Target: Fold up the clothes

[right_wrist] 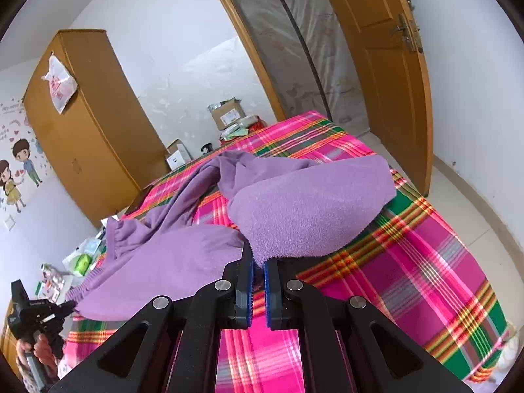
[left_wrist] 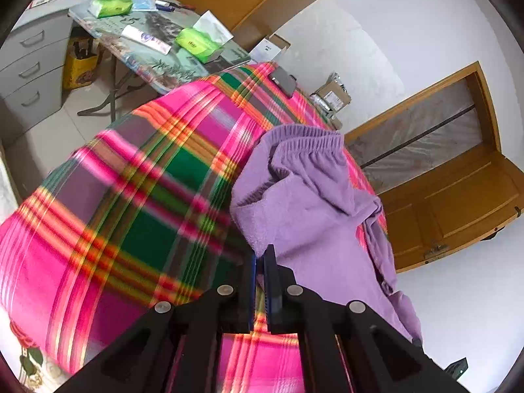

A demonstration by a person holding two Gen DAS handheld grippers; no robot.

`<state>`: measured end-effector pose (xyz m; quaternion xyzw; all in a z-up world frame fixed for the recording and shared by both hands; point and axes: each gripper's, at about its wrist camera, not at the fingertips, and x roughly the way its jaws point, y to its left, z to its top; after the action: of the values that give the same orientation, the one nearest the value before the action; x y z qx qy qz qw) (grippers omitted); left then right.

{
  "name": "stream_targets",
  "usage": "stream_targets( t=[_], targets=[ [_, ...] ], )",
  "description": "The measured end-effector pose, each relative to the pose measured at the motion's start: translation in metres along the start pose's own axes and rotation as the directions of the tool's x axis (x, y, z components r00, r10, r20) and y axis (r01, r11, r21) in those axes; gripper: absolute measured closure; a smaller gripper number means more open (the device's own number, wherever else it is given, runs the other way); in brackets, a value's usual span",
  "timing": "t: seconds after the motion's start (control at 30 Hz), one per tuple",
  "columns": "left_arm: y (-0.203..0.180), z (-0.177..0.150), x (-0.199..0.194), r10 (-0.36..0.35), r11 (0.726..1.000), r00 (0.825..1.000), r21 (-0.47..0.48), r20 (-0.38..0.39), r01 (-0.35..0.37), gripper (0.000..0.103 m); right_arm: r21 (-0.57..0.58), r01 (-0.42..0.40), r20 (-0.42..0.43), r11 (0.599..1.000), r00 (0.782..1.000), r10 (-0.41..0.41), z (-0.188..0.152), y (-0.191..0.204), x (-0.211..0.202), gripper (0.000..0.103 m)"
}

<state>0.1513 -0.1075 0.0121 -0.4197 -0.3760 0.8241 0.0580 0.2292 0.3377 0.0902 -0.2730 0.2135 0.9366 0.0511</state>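
Note:
A purple fleece garment (left_wrist: 311, 213) with an elastic waistband (left_wrist: 308, 142) lies crumpled on a bed covered by a pink, green and orange plaid sheet (left_wrist: 131, 196). My left gripper (left_wrist: 261, 262) is shut on a corner of it near the waistband. In the right wrist view the garment (right_wrist: 304, 206) spreads across the sheet (right_wrist: 409, 262), one end lifted off the bed. My right gripper (right_wrist: 258, 268) is shut on that lifted edge. The left gripper (right_wrist: 39, 308), held by a hand (right_wrist: 39, 350), shows at the lower left, pinching the garment's far corner.
A dark phone (left_wrist: 284, 80) lies on the bed's far end. Beside the bed stand a table with green tissue packs (left_wrist: 193, 44) and a grey drawer cabinet (left_wrist: 29, 72). A wooden wardrobe (right_wrist: 88, 131), cardboard boxes (right_wrist: 229, 114) and an open door (right_wrist: 386, 65) line the walls.

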Motion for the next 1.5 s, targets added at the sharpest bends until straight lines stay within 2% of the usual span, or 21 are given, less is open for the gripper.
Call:
stream_targets(
  t=[0.27, 0.4, 0.5, 0.57, 0.7, 0.8, 0.9, 1.03, 1.13, 1.3, 1.5],
  targets=[
    [0.014, -0.011, 0.019, 0.087, 0.995, 0.994, 0.051, -0.064, -0.083, 0.097, 0.011, 0.071, -0.122, 0.997, 0.990, -0.069, -0.027, -0.023, 0.029, 0.098],
    [0.009, -0.010, 0.012, 0.099, 0.987, 0.994, 0.135, -0.044, -0.092, 0.094, -0.030, 0.108, -0.170, 0.994, 0.979, -0.112, -0.037, -0.024, 0.041, 0.094],
    [0.014, -0.003, -0.002, 0.134, 0.978, 0.991, 0.163, -0.006, -0.131, 0.094, -0.035, 0.115, -0.196, 0.993, 0.973, -0.120, -0.039, -0.027, 0.042, 0.094],
    [0.016, 0.003, -0.010, 0.142, 0.973, 0.990, 0.181, 0.018, -0.143, 0.094, -0.030, 0.120, -0.209, 0.992, 0.970, -0.123, -0.038, -0.029, 0.040, 0.089],
    [0.011, 0.019, -0.017, 0.138, 0.964, 0.989, 0.222, 0.055, -0.147, 0.094, -0.062, 0.185, -0.203, 0.981, 0.960, -0.194, -0.035, -0.032, 0.029, 0.080],
    [-0.008, 0.036, -0.008, 0.082, 0.956, 0.996, 0.278, 0.043, -0.091, 0.087, -0.087, 0.235, -0.165, 0.968, 0.955, -0.246, -0.029, -0.027, 0.017, 0.080],
    [-0.033, 0.049, 0.008, 0.048, 0.930, 0.999, 0.364, 0.019, -0.051, 0.083, -0.084, 0.251, -0.104, 0.964, 0.960, -0.259, -0.019, -0.018, 0.004, 0.080],
    [-0.063, 0.064, 0.035, 0.024, 0.887, 1.000, 0.461, -0.003, -0.020, 0.077, -0.084, 0.205, -0.033, 0.975, 0.978, -0.208, -0.005, 0.000, 0.001, 0.080],
    [-0.080, 0.075, 0.054, 0.029, 0.862, 1.000, 0.506, -0.010, -0.019, 0.076, -0.090, 0.159, -0.032, 0.983, 0.986, -0.163, 0.002, 0.012, 0.013, 0.080],
    [-0.099, 0.089, 0.081, 0.037, 0.824, 0.999, 0.567, -0.026, -0.016, 0.076, -0.102, 0.065, -0.099, 0.993, 0.992, -0.075, 0.010, 0.035, 0.057, 0.079],
    [-0.123, 0.106, 0.113, 0.049, 0.769, 0.998, 0.639, -0.049, -0.006, 0.076, -0.173, -0.024, -0.189, 0.985, 0.982, -0.009, 0.017, 0.072, 0.113, 0.079]
  ],
)
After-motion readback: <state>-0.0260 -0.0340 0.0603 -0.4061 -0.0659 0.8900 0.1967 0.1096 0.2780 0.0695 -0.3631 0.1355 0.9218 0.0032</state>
